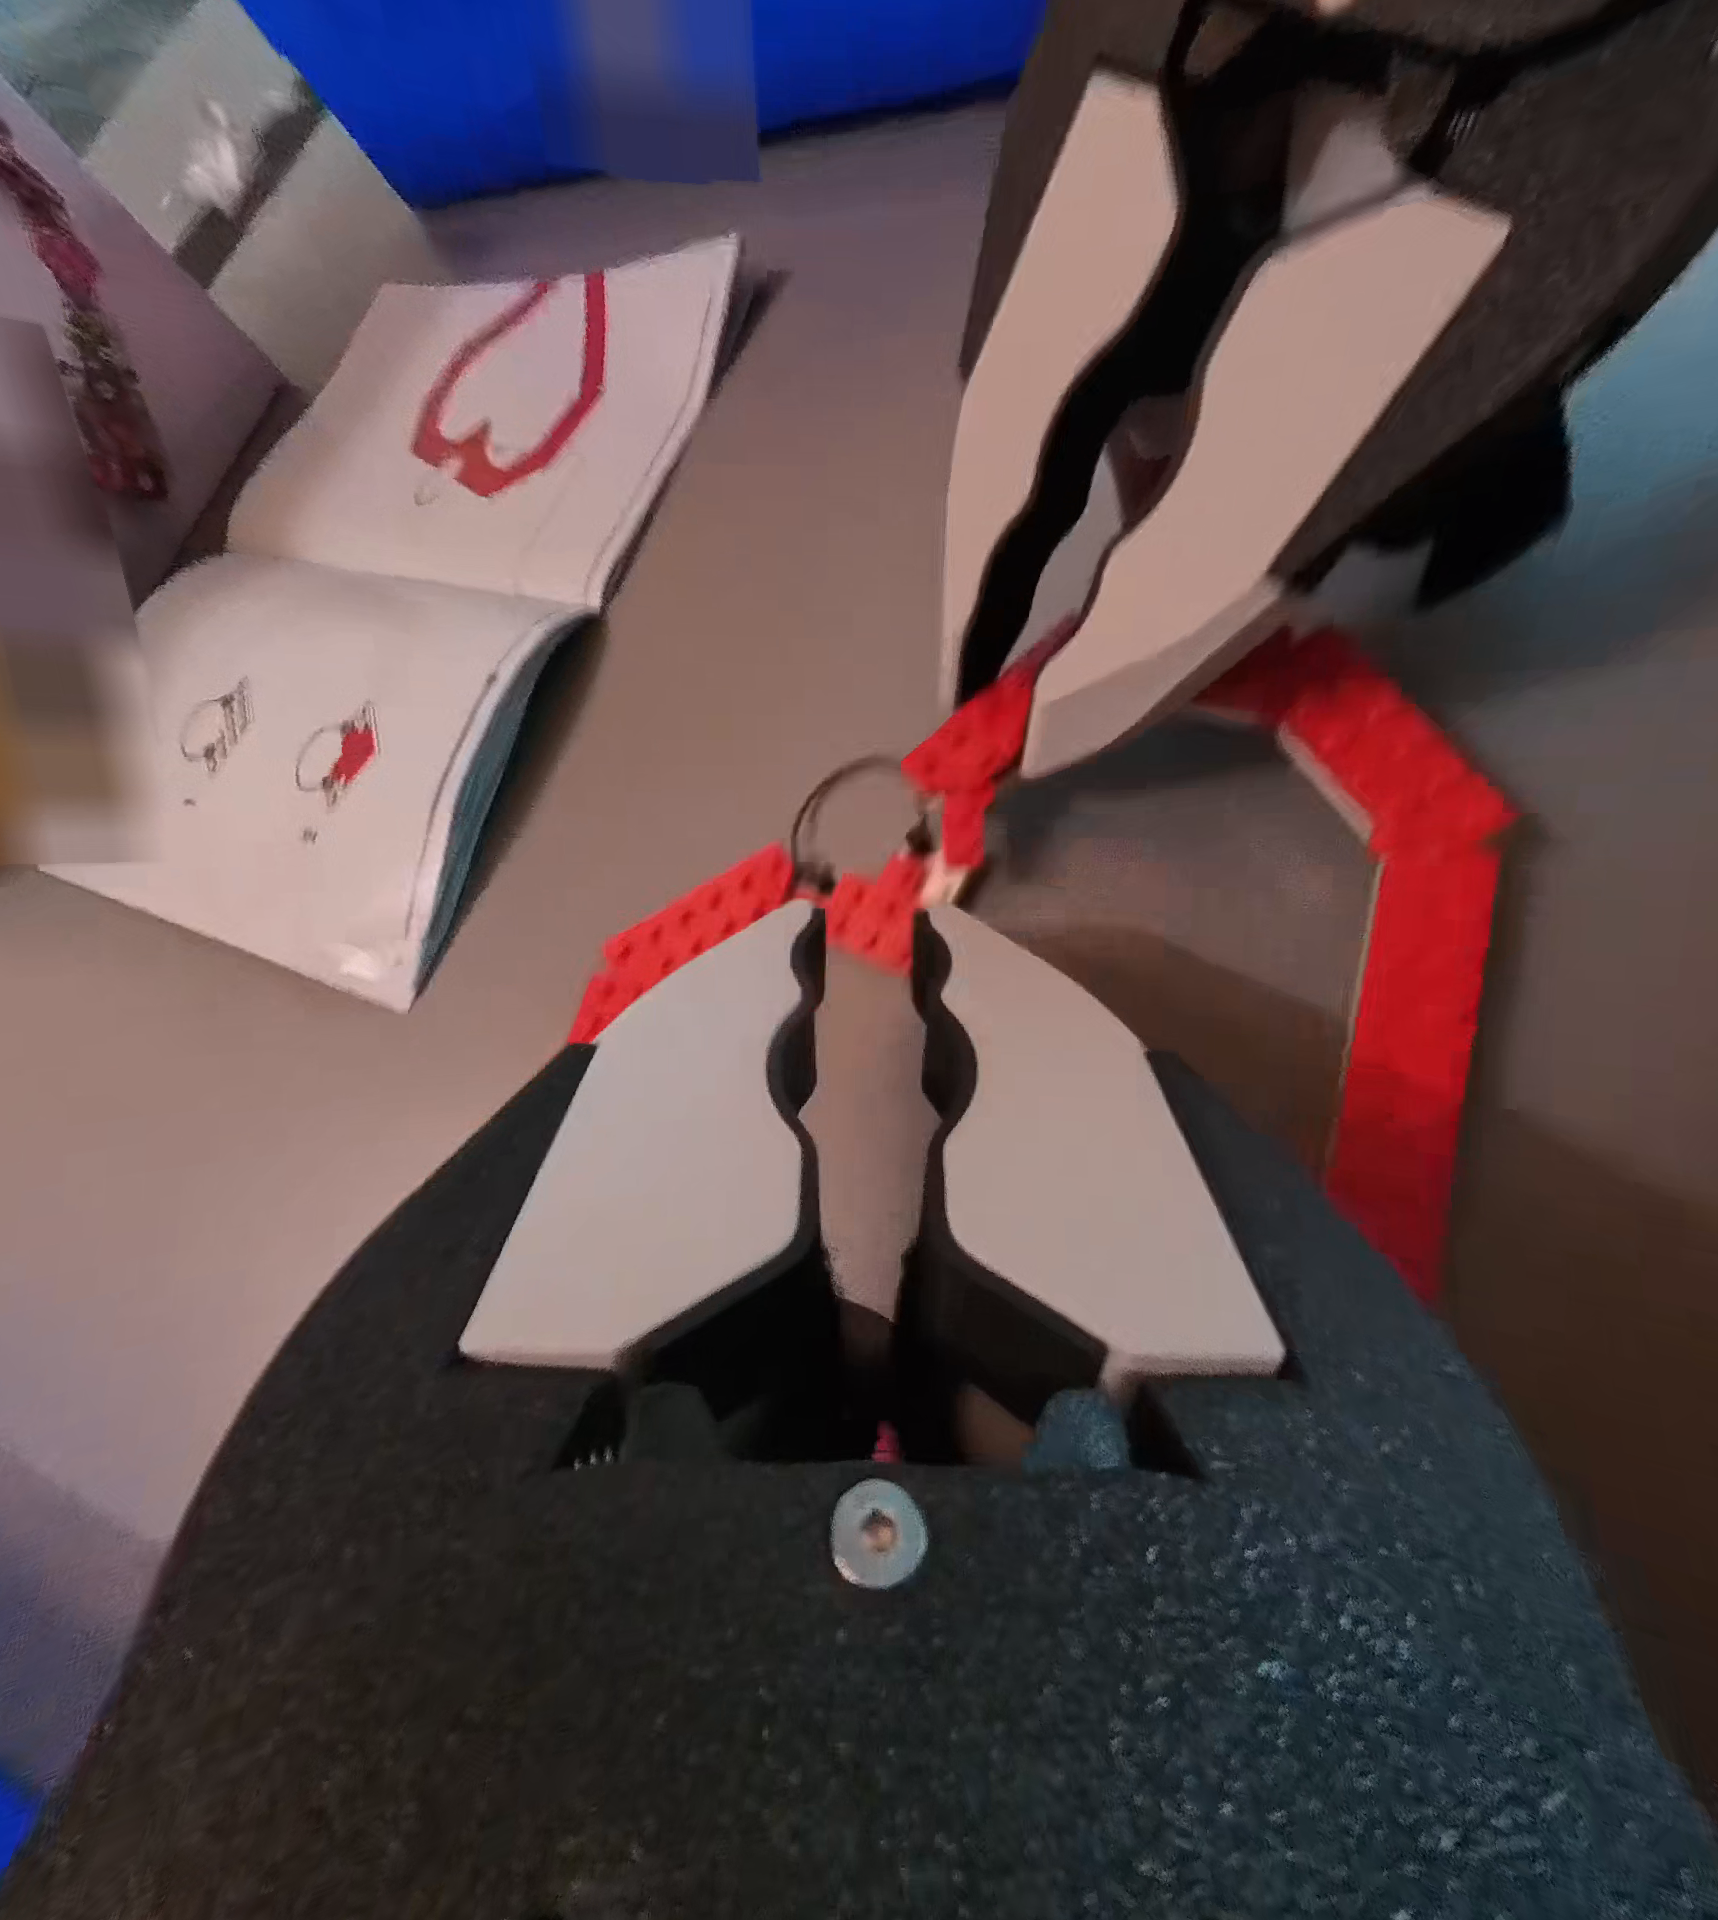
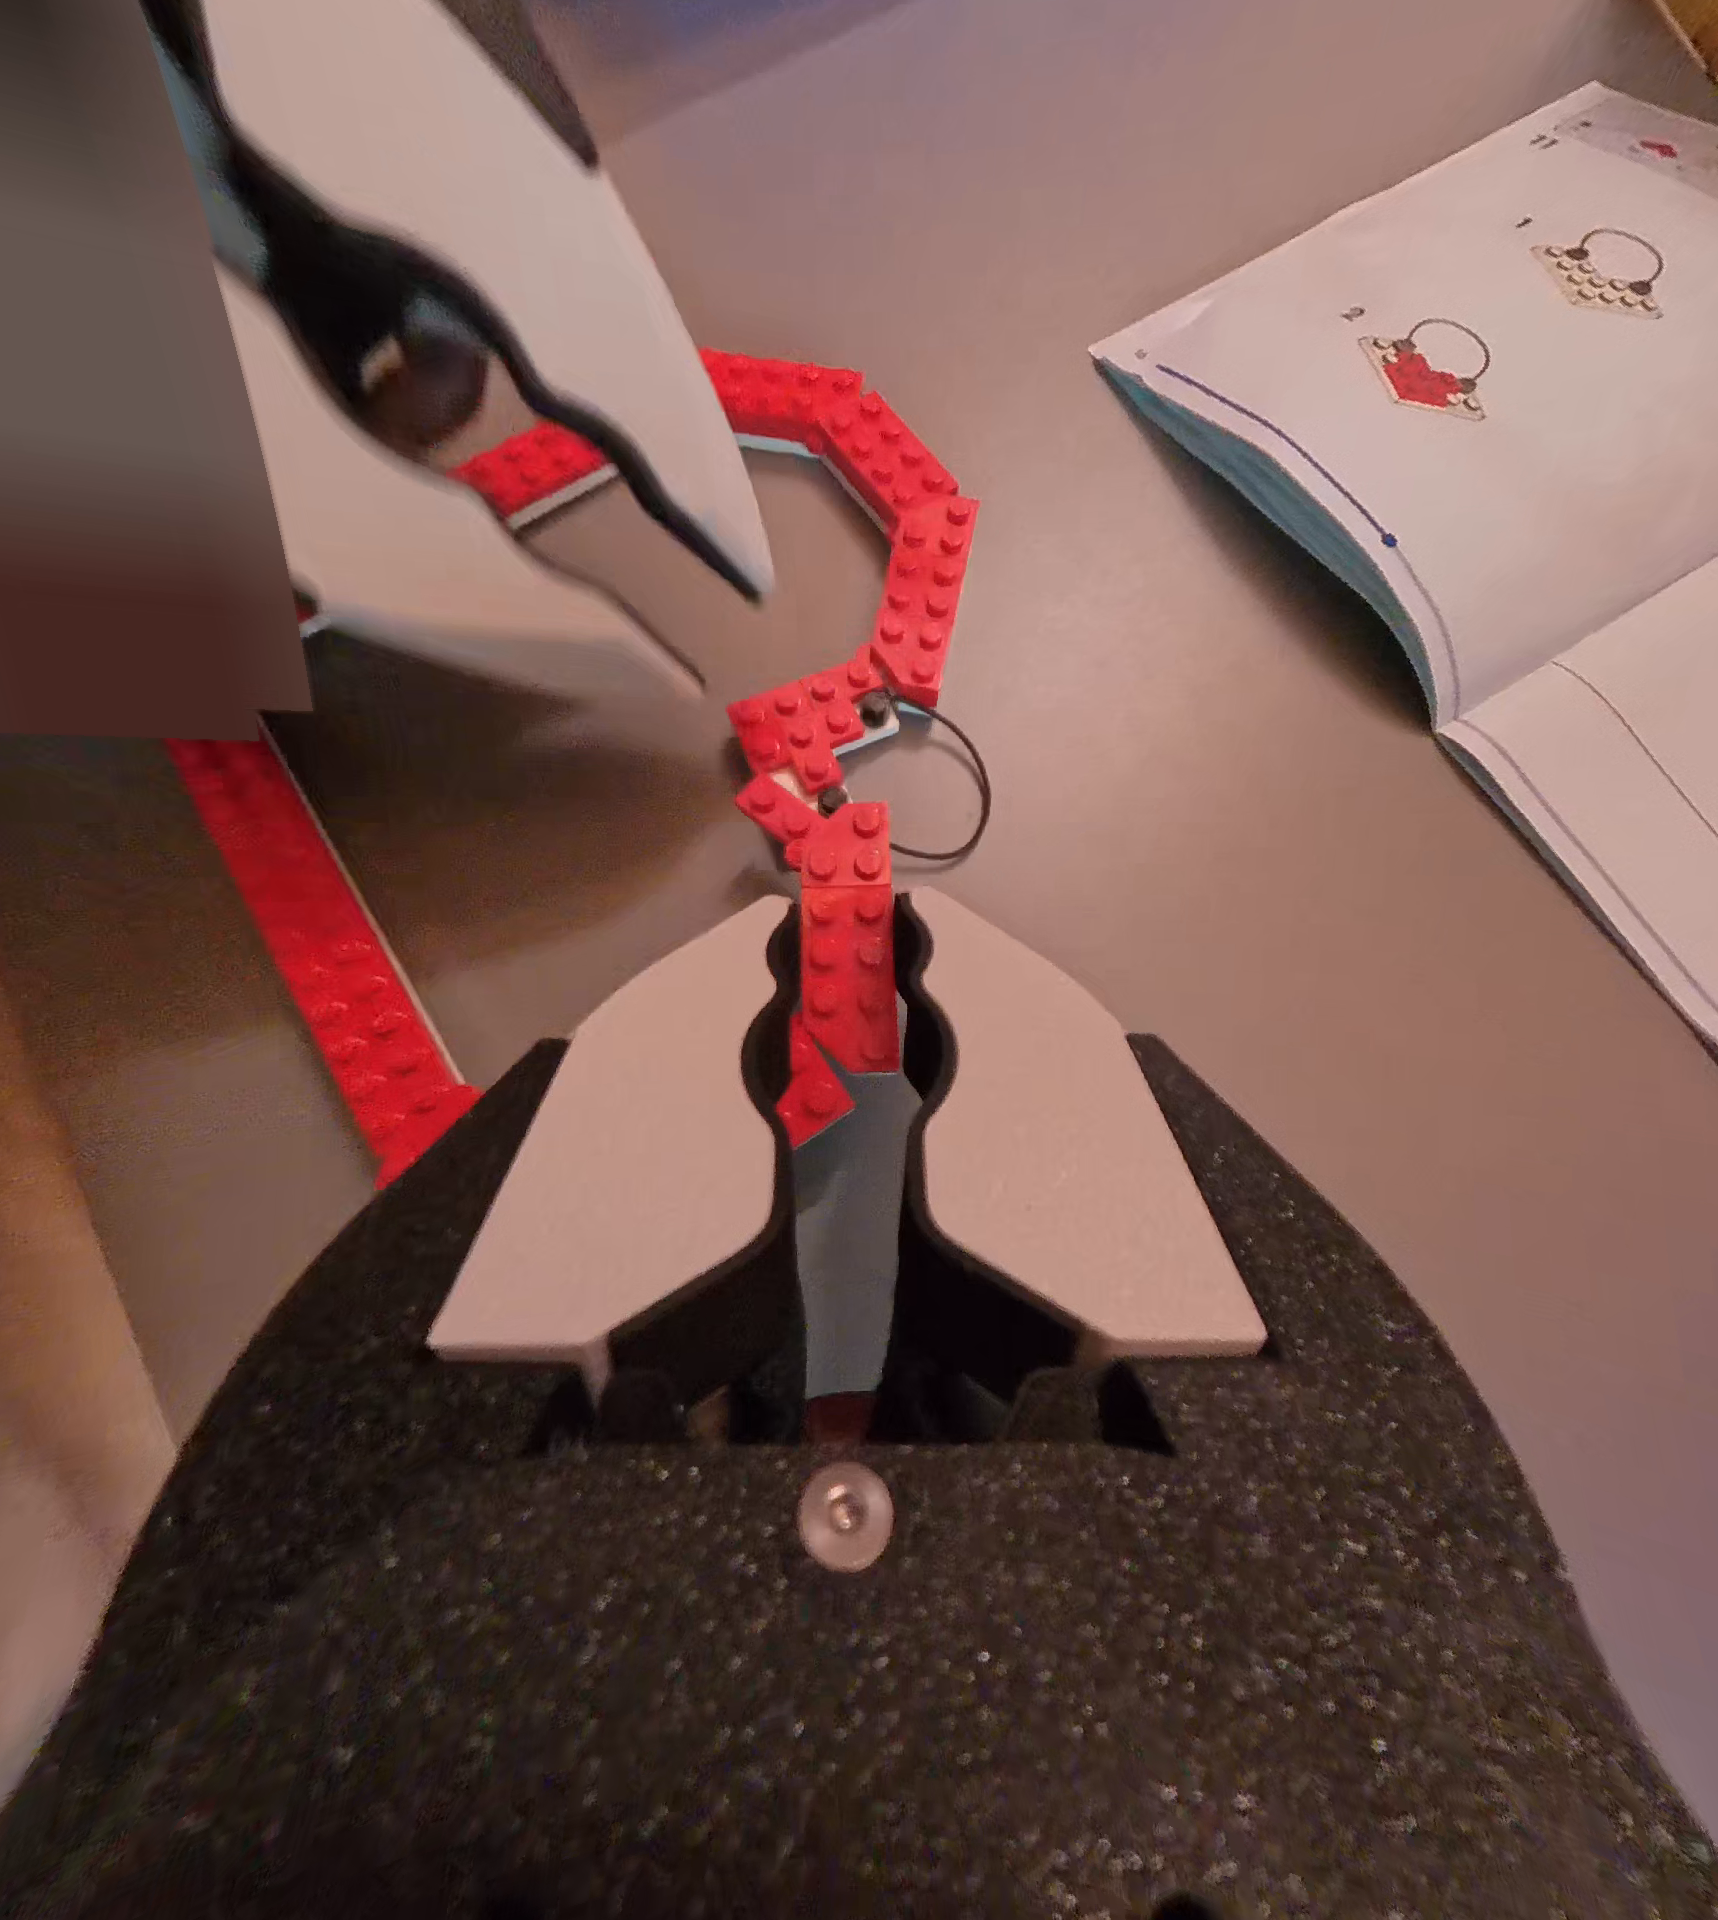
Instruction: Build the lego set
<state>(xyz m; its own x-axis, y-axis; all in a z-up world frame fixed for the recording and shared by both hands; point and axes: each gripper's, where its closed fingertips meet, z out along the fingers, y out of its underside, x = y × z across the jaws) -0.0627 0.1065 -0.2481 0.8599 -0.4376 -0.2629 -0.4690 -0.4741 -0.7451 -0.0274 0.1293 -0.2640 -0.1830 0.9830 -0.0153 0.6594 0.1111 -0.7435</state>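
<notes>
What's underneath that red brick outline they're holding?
Under the red brick frame a thin pale layer shows along its edges, then the grey table. Under the stretch inside the right gripper, the fingers hide it.

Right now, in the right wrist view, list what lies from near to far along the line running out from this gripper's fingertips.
Right gripper, its fingers on a strip of the red lego frame → black ring at the frame's notch → angled red segment → curved top run of the frame → bare table.
</notes>
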